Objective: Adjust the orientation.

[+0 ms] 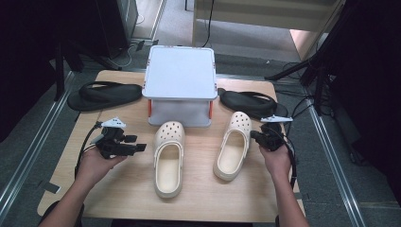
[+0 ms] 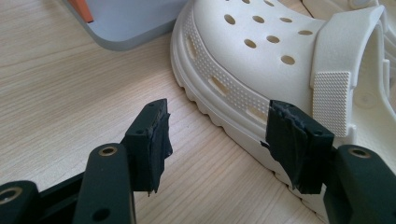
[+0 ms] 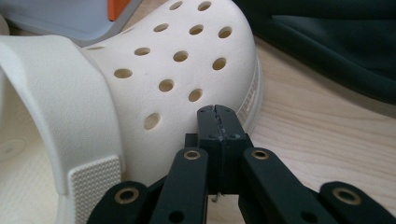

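Cream clogs (image 1: 169, 158) lie side by side mid-table. Left gripper (image 2: 215, 140) spread wide, empty, flanking left clog's sole, probably to grab. Right gripper (image 3: 217, 122) clamped together, empty, nosing right clog (image 1: 233, 146), likely nudging.

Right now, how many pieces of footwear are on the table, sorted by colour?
Cream clogs: 2, the left clog and the right clog
Black sandals: 2, the left sandal and the right sandal
Total: 4
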Action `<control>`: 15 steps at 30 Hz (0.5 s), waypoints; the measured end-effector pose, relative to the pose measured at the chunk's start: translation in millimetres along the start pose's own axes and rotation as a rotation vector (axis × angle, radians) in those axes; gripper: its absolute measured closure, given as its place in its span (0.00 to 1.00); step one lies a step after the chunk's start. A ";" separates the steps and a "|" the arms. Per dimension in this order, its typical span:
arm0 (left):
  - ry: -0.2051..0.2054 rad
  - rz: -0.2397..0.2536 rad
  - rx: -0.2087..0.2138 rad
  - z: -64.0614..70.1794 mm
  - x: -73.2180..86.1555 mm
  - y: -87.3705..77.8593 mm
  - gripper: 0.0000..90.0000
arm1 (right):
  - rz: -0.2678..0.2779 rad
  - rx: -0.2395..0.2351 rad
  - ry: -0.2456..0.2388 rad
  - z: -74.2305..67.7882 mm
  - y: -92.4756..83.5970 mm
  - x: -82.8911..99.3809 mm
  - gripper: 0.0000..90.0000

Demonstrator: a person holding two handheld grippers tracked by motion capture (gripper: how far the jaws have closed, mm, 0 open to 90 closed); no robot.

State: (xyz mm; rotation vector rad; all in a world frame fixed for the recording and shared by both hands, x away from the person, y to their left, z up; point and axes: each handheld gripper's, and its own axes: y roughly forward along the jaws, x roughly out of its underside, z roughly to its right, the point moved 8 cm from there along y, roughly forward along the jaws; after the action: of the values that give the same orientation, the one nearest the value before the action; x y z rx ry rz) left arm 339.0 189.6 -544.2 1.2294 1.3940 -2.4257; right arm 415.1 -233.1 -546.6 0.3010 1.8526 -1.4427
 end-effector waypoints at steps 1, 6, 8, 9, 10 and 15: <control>0.001 0.000 0.001 0.2 -0.2 0.3 0.45 | 0.004 -0.001 -0.003 -2.2 1.8 -1.4 1.00; -0.001 0.004 0.004 1.2 -1.4 0.5 0.45 | 0.021 -0.003 -0.001 -8.0 8.5 -6.6 1.00; 0.001 0.005 0.005 0.9 -2.5 0.9 0.45 | 0.028 -0.011 0.008 -8.4 9.9 -7.7 1.00; 0.002 0.005 0.002 0.8 -3.2 1.5 0.45 | 0.031 -0.015 0.011 -8.6 10.7 -8.2 1.00; 0.003 0.002 0.003 1.0 -3.7 1.8 0.45 | 0.035 -0.016 0.009 -9.1 11.5 -8.8 1.00; 0.009 0.008 0.007 3.4 -4.6 2.1 0.45 | 0.048 -0.035 0.040 -8.3 7.0 -5.4 0.98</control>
State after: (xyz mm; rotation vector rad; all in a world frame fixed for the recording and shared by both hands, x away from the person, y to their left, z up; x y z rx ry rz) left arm 341.0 184.4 -541.7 1.2469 1.3812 -2.4244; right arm 419.5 -221.8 -547.4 0.3578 1.8877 -1.3798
